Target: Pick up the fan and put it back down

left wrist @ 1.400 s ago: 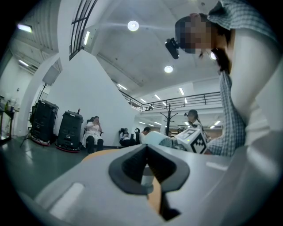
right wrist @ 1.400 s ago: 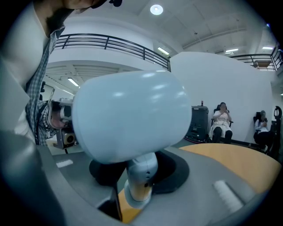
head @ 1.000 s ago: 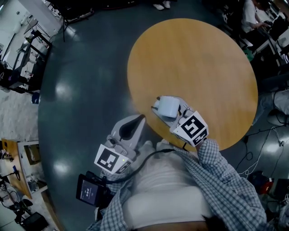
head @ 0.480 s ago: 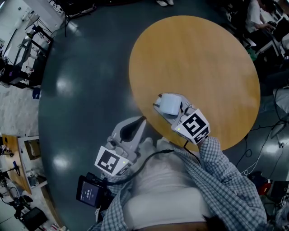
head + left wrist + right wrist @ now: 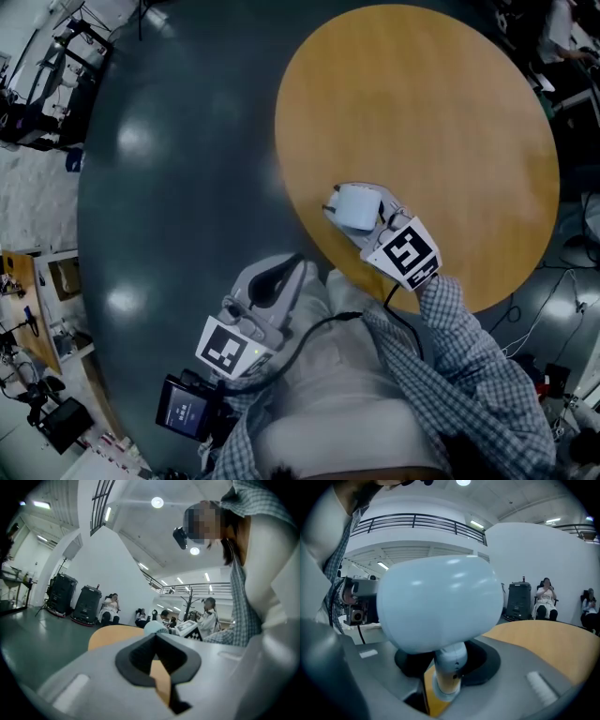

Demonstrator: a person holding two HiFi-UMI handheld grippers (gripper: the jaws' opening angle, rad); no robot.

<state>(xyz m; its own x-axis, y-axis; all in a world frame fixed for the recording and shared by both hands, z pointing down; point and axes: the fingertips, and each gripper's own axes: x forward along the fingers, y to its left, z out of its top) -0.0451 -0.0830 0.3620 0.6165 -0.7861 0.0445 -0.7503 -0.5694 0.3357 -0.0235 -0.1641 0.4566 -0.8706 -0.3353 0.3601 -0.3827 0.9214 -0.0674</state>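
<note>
Fan (image 5: pixel 356 208) was seen clamped in the right gripper (image 5: pixel 373 223), above the round wooden table (image 5: pixel 441 112), close to its rim at about 7 o'clock in the head view. In the right gripper view the fingers (image 5: pixel 485 663) were closed on the fan's short stem, just under its pale blue rounded head, which filled the middle of that view. Whether the foot of the stem touched the table could not be told.

The left gripper (image 5: pixel 286 267) was held off the table, over the dark floor (image 5: pixel 178 187), at about 7 o'clock from the fan. Its fingers (image 5: pixel 136 658) were shut tip to tip with nothing gripped, and only a strip of the table's top was seen through the gap behind the tips.

A checked sleeve (image 5: pixel 469 375) was seen behind the right gripper's marker cube (image 5: pixel 405 253), at about 5 o'clock from it.
</note>
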